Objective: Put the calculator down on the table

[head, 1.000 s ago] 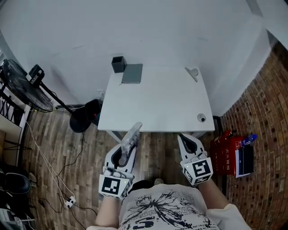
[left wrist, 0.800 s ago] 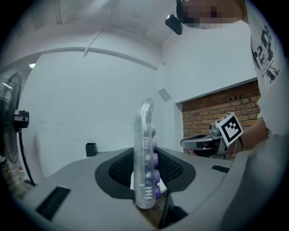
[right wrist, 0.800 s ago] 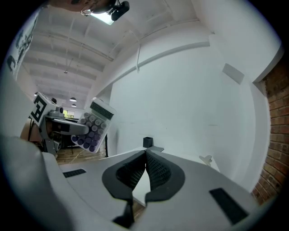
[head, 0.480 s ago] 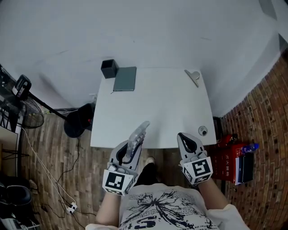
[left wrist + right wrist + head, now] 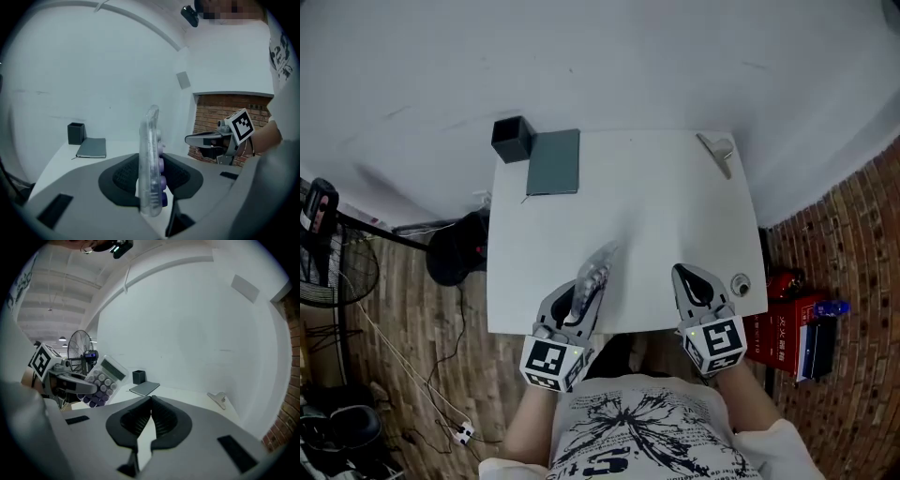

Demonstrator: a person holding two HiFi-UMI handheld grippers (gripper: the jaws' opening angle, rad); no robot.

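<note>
Calculator [image 5: 151,159] stands on edge, clamped in the left tongs [image 5: 577,304] and poking out ahead of them above the near edge of the table [image 5: 656,206]. Risk: released this high and tilted, it topples or skids off. Right tongs [image 5: 686,275] alongside, clenched, empty. A second ago both hung short of the table, over floor.
</note>
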